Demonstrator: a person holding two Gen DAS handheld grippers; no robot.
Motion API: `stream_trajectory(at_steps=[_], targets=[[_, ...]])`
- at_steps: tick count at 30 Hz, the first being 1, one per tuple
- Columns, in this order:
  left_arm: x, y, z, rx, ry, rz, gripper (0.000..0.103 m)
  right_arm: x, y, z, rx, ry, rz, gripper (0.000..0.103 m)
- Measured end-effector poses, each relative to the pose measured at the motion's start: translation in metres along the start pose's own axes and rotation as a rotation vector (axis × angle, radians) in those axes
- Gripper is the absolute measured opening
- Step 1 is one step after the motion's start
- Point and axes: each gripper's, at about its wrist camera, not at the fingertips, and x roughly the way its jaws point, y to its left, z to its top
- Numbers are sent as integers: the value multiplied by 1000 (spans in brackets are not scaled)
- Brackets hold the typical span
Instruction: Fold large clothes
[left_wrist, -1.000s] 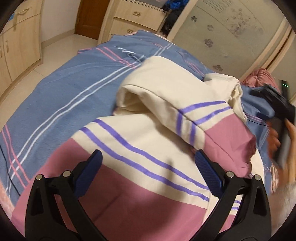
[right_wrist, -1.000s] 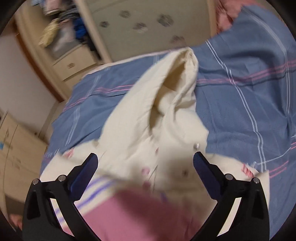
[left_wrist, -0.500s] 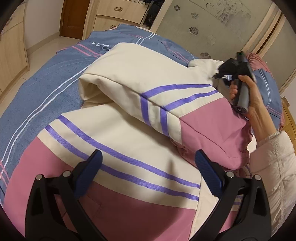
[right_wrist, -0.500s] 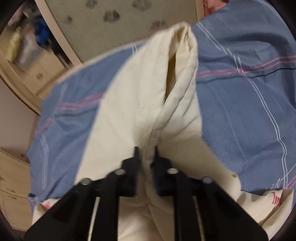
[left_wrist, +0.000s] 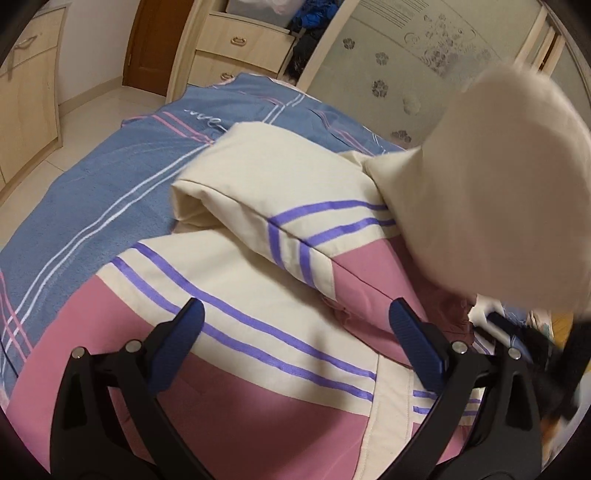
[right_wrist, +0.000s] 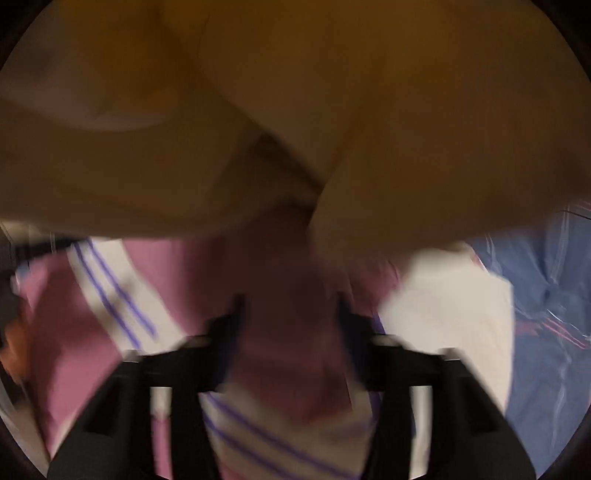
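A large cream and pink garment with purple stripes (left_wrist: 258, 295) lies partly folded on the blue striped bed cover (left_wrist: 92, 203). My left gripper (left_wrist: 295, 310) hovers open just above its pink and cream body, with nothing between the fingers. A cream flap of the garment (left_wrist: 498, 203) sweeps through the air at the right, blurred. In the right wrist view that cream cloth (right_wrist: 258, 110) fills the top of the picture. My right gripper (right_wrist: 288, 306) is below it, blurred, with its jaws opening over the pink cloth (right_wrist: 74, 314). No cloth is pinched between its pads.
Wooden drawers (left_wrist: 236, 40) and a frosted sliding wardrobe door (left_wrist: 406, 55) stand beyond the bed. A wooden cabinet (left_wrist: 26, 92) and pale floor (left_wrist: 74, 110) lie to the left. Blue bed cover (right_wrist: 546, 332) shows to the right of the garment.
Half a second ago my right gripper was shut on the cream fold. It has since swung that cloth across over the pink body, and its jaws have parted. My left gripper shifted slightly.
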Motion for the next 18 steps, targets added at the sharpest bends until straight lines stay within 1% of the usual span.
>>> stream_trajectory(at_steps=[1,3,4,6,8,10,12,13,14,15,16,17,18], targets=[[-2,0,0,-1,-6,8,101,-7,-1,-17,-5,-5,-22,77],[-7,2,1,0,-22,19,101,-18,-6,-37,16,7,-32,77],[-8,1,1,4,-31,22,101,-25,-12,-44,52,8,-19,77],[-9,1,2,18,-33,26,101,-40,-24,-45,139,-36,12,77],[-7,-2,1,44,-29,37,101,-55,-38,-39,231,-114,36,77],[-5,-3,1,68,-26,61,101,-70,-47,-22,329,-226,67,77],[-6,-2,2,82,-29,82,101,-78,-51,-5,380,-306,75,77],[-8,-1,2,83,-34,92,101,-80,-53,1,402,-333,75,77],[-9,1,3,77,-39,97,101,-76,-55,16,428,-362,91,77],[-11,5,3,67,-46,98,101,-73,-60,21,440,-367,106,77],[-11,9,6,53,-52,96,101,-58,-57,35,448,-349,131,76],[-15,15,8,32,-64,88,101,-45,-56,43,445,-315,162,69],[-16,19,10,18,-72,82,101,-24,-48,52,435,-258,207,66]])
